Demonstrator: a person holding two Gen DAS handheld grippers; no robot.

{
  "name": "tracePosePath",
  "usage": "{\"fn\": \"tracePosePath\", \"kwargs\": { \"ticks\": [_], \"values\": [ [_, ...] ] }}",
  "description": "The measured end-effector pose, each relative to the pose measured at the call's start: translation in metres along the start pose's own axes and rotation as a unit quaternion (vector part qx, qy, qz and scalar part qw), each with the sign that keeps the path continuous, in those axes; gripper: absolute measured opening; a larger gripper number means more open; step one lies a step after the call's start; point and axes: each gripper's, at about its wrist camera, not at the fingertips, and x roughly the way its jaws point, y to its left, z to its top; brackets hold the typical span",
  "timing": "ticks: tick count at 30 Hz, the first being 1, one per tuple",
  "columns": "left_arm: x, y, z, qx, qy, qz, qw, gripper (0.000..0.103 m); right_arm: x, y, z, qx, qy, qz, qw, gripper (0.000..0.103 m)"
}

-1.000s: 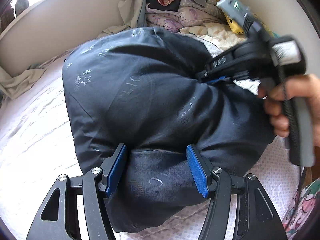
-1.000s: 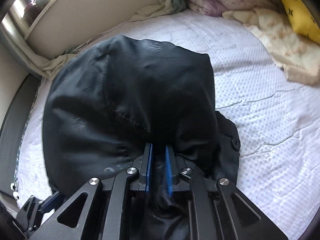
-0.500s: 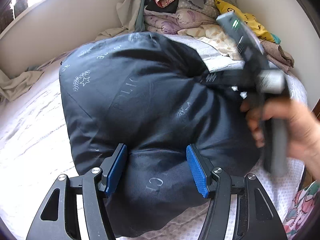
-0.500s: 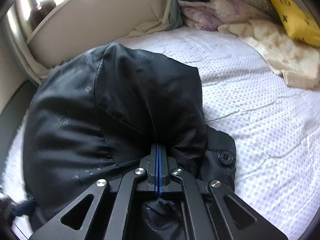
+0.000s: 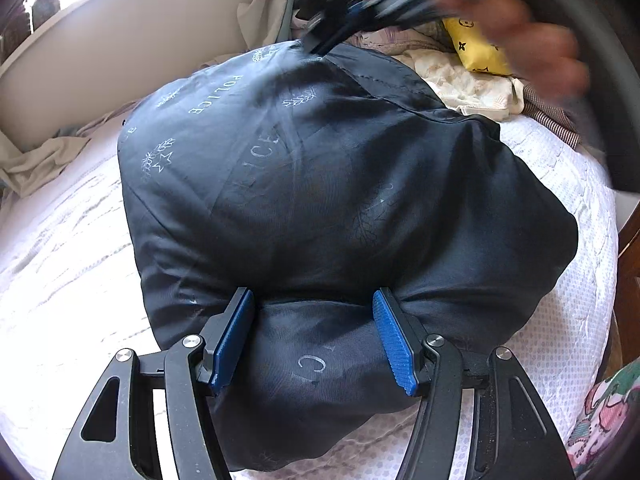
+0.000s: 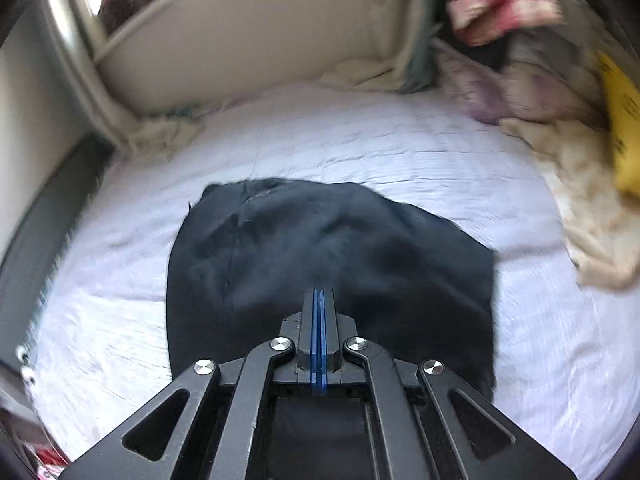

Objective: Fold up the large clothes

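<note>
Dark jacket (image 5: 328, 200) is lying bunched on white bedspread (image 5: 60, 264), filling mid-frame in left wrist view. Its near end is running under the left gripper (image 5: 314, 340), hidden there. Right gripper (image 5: 320, 44) & hand (image 5: 520, 28) are smearing into blur at 12–1 o'clock, details unreadable. Left fingers are sitting half-wide, blue pads (image 5: 234, 340) pressing a thick fold of jacket. Right pads are meeting flat, pinching jacket's edge at 12 o'clock. Lining is showing "POLICE" repeated w/ star-and-leaf marks.
</note>
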Motion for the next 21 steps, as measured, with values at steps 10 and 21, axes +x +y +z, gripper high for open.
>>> {"fn": "tracePosePath", "kwargs": {
  "ticks": [10,21],
  "values": [
    [0.003,0.008,0.005,-0.008,0.0,-0.011,0.9999,0.065,0.115,-0.014,-0.005,0.031,0.102,0.005,0.994,0.0],
    [0.003,0.009,0.0,0.003,-0.004,-0.005,1.0,0.065,0.146,-0.029,-0.012,0.048,0.078,0.012,0.996,0.0]
  ]
}}
